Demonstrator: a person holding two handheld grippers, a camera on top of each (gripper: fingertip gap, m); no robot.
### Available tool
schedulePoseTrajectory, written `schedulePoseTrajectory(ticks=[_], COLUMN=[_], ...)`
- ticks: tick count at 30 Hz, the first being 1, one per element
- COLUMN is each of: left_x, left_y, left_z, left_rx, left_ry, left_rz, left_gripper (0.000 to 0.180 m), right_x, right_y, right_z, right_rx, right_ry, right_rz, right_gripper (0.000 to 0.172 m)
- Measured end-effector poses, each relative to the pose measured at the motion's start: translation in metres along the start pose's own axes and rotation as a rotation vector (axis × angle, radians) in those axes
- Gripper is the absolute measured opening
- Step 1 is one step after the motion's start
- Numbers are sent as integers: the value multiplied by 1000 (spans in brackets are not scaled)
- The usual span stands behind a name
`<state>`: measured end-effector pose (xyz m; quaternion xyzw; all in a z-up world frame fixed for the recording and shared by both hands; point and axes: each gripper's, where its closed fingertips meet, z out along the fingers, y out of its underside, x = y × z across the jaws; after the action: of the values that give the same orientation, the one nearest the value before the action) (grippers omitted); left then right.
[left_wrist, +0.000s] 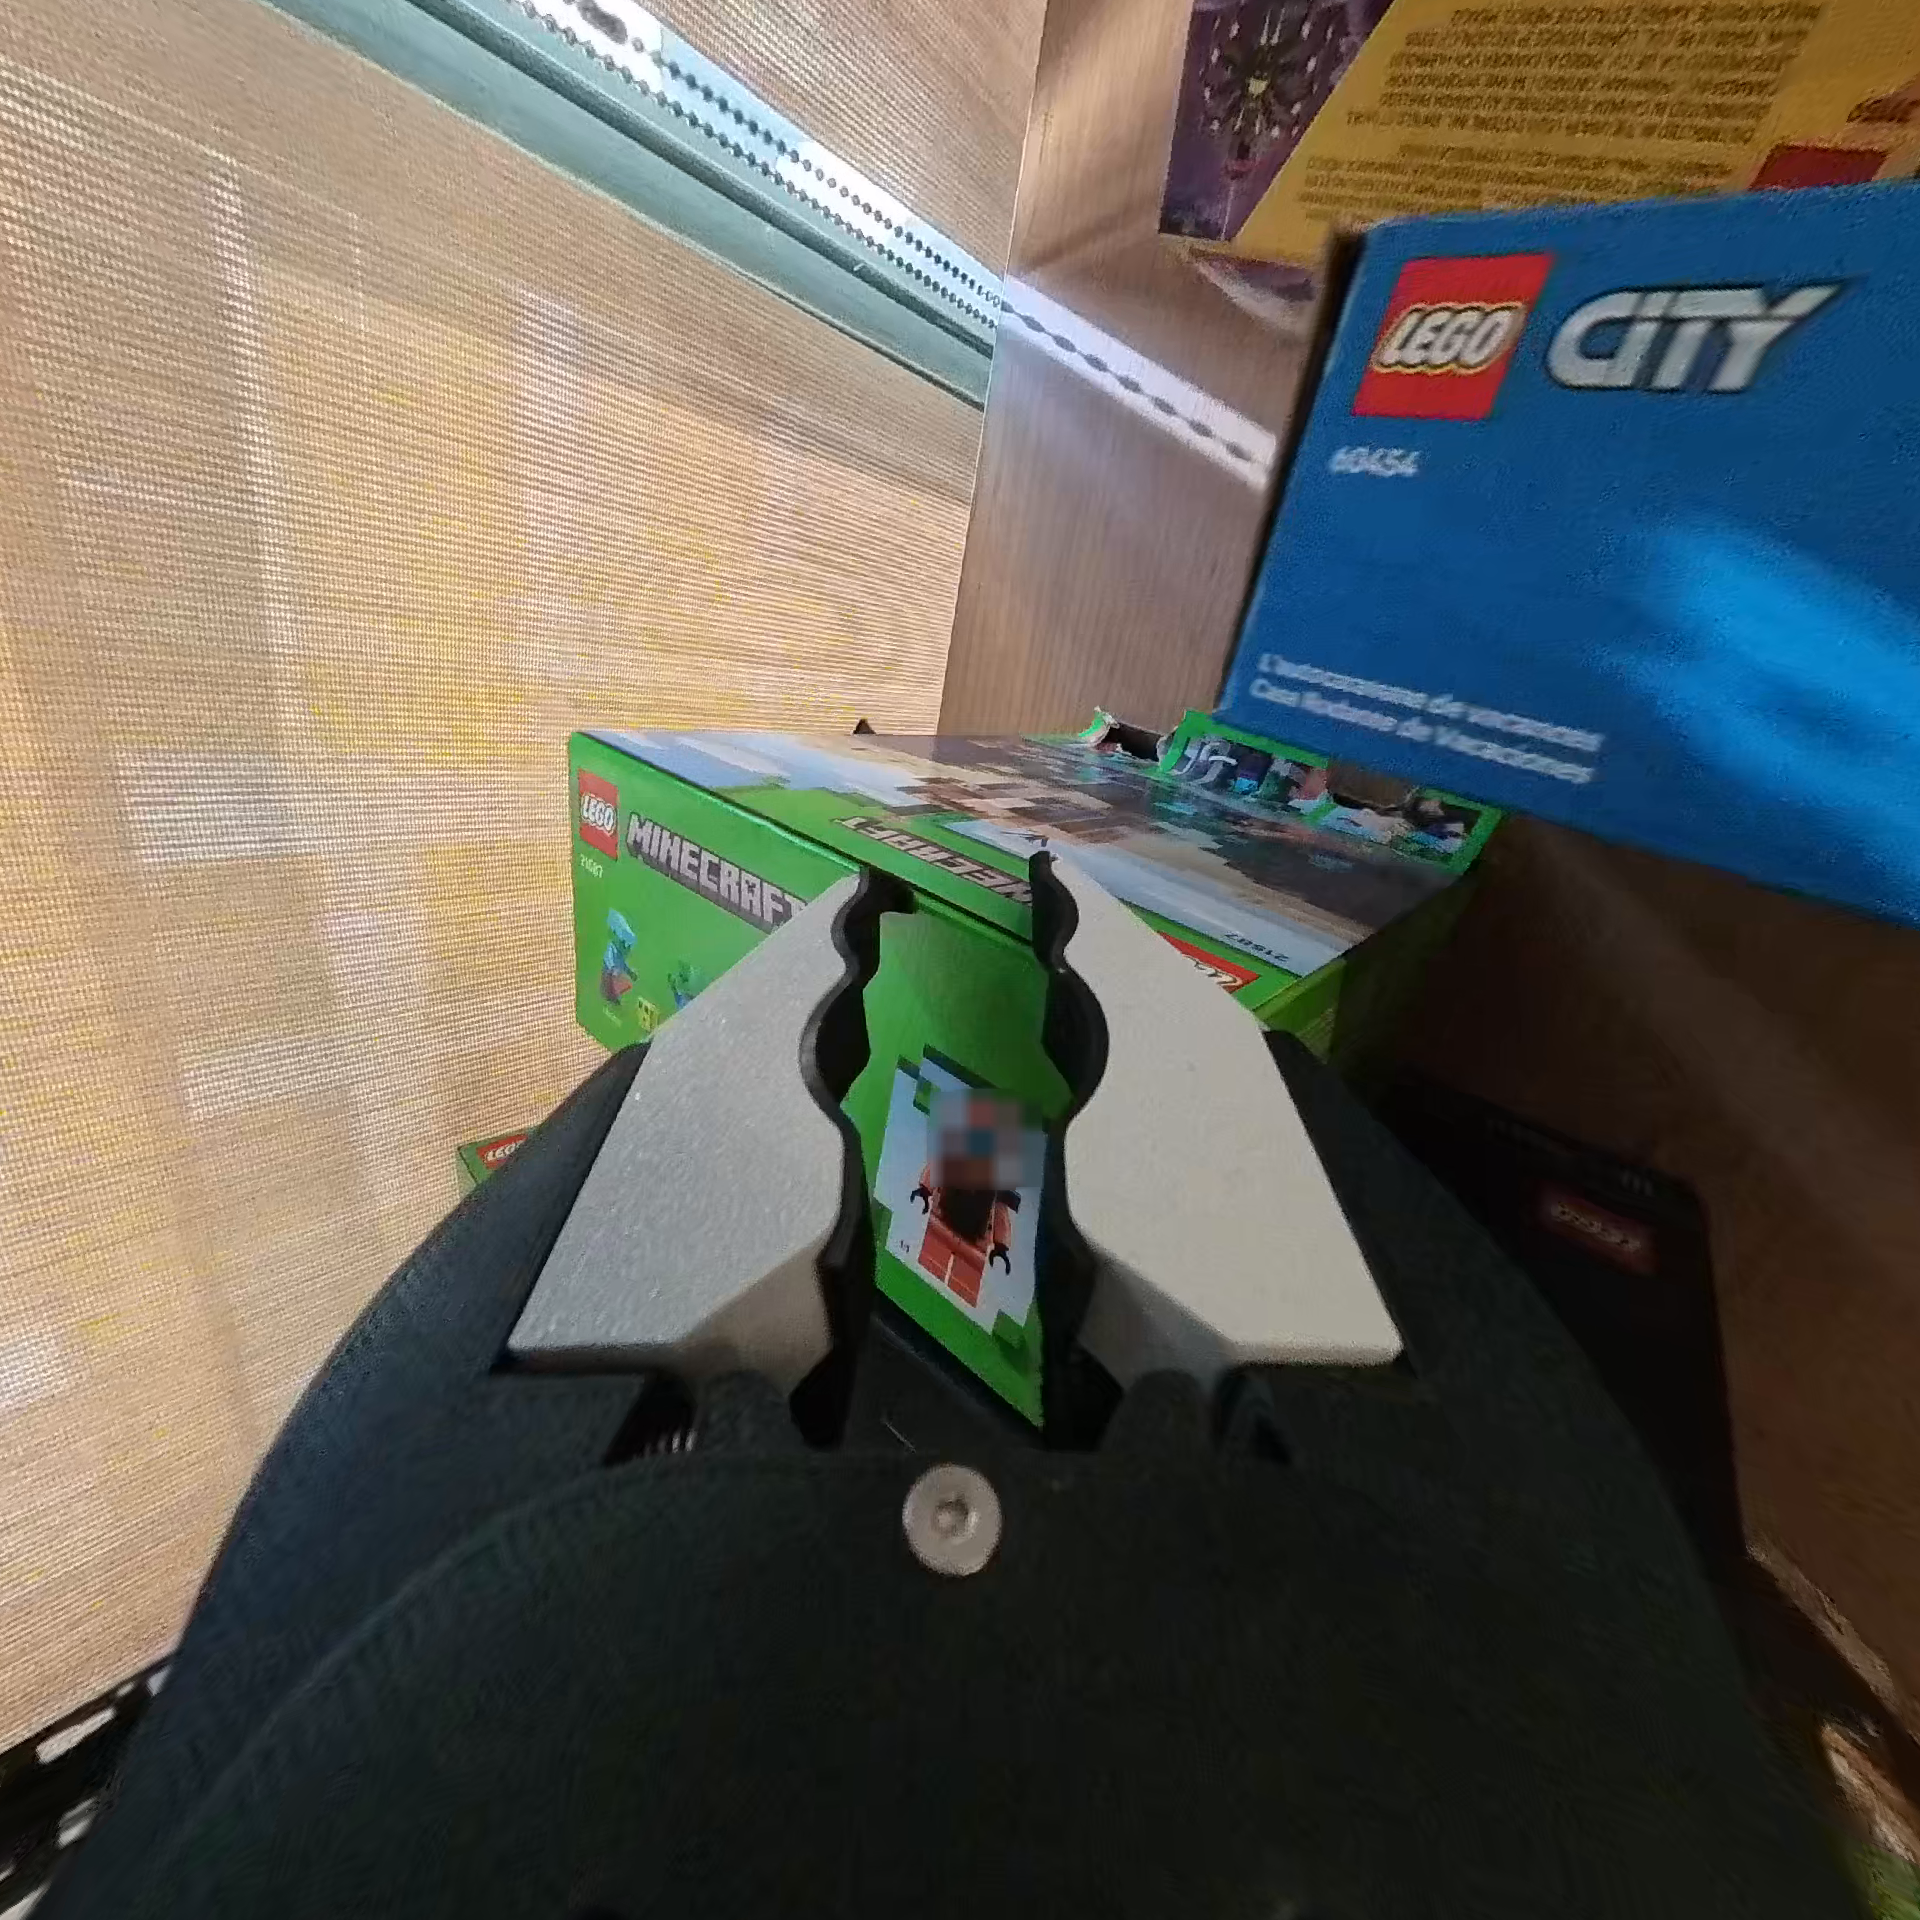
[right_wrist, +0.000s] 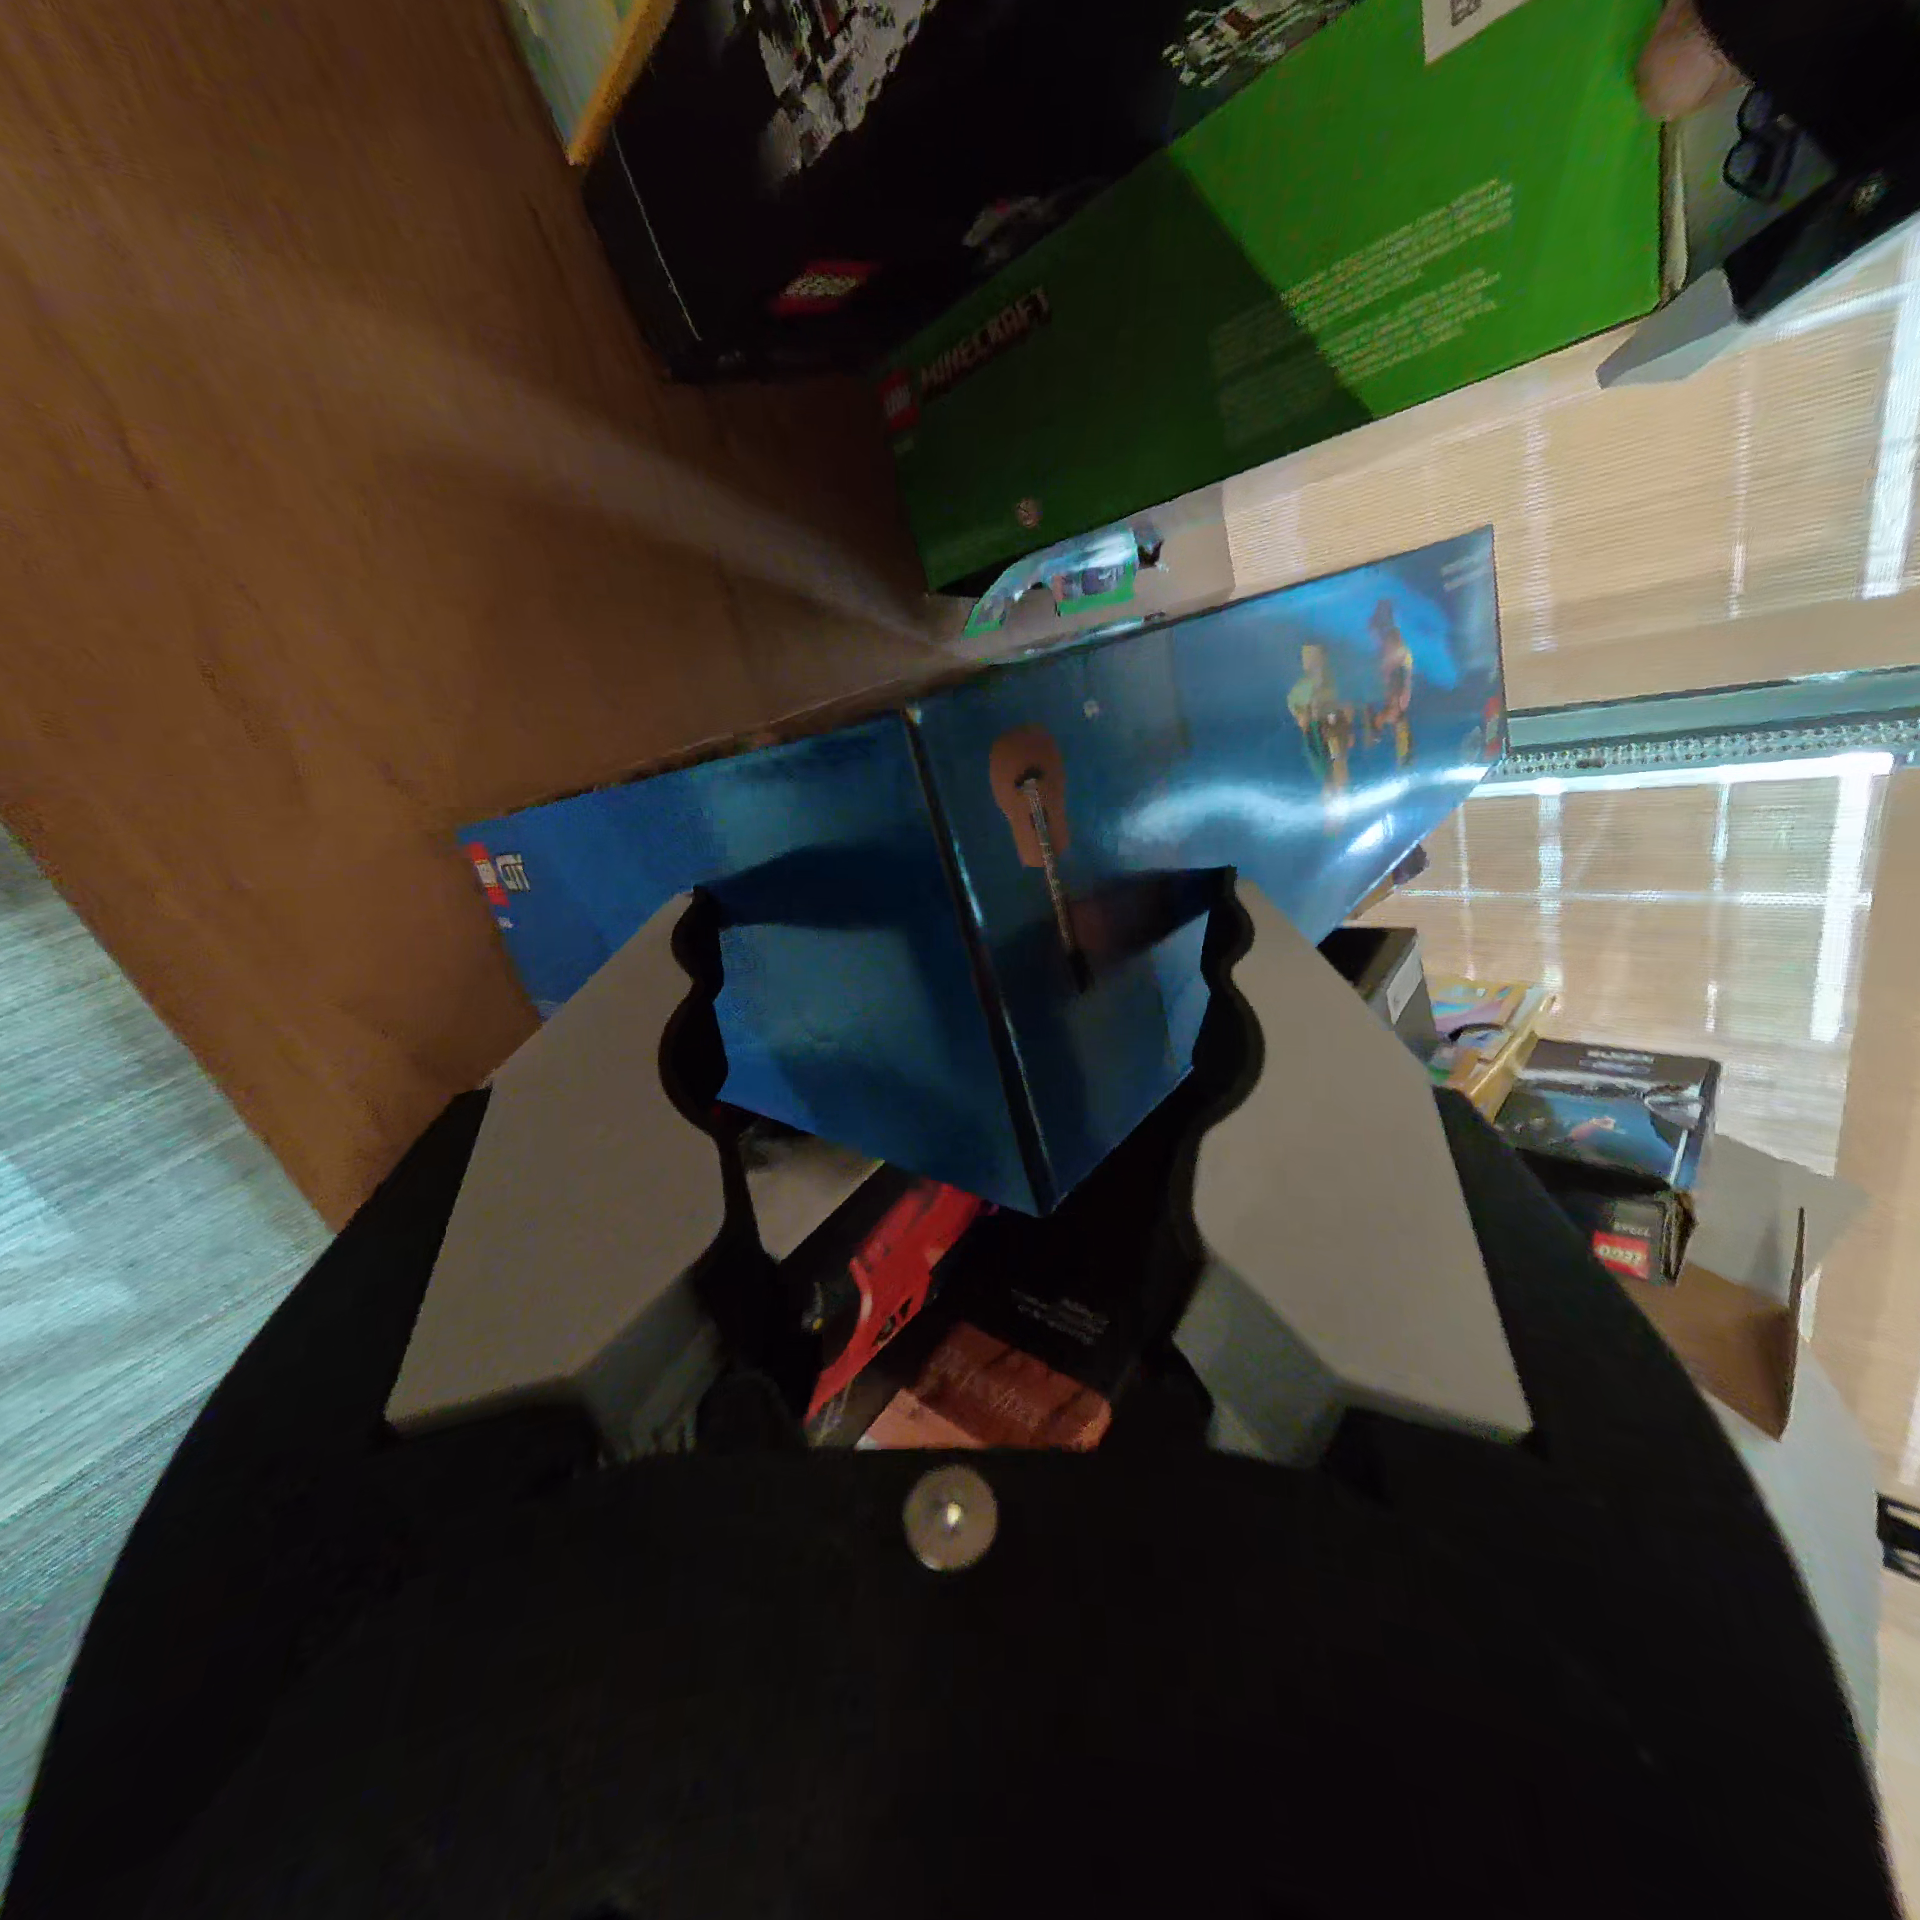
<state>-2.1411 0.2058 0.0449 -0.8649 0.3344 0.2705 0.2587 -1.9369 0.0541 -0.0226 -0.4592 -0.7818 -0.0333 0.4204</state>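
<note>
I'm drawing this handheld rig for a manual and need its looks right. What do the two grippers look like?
Both look alike. The left gripper and right gripper each have a rounded matte black body with a silver screw head at its centre. Two pale grey, wedge-shaped fingers taper toward the tips, lined inside with wavy black pads. No cables or markings show on them, and no sleeves.

left tongs (left_wrist: 956, 904) narrowly parted, right tongs (right_wrist: 961, 914) spread wide.
</note>
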Motion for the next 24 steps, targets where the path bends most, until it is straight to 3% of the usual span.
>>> schedulePoseTrajectory(ticks=[8,15,24], left_x=[5,5,5], left_y=[0,-2,-7], left_z=[-2,-2,-1], left_rx=[-47,-48,-13], left_ry=[36,44,81], left_rz=[-44,-105,-139], left_gripper=[34,34,34], right_x=[33,68,102], right_y=[5,7,-11], right_z=[34,70,113], right_rx=[18,136,189], right_ry=[-33,-59,-79], right_rz=[-71,-101,-128], right_gripper=[91,90,88])
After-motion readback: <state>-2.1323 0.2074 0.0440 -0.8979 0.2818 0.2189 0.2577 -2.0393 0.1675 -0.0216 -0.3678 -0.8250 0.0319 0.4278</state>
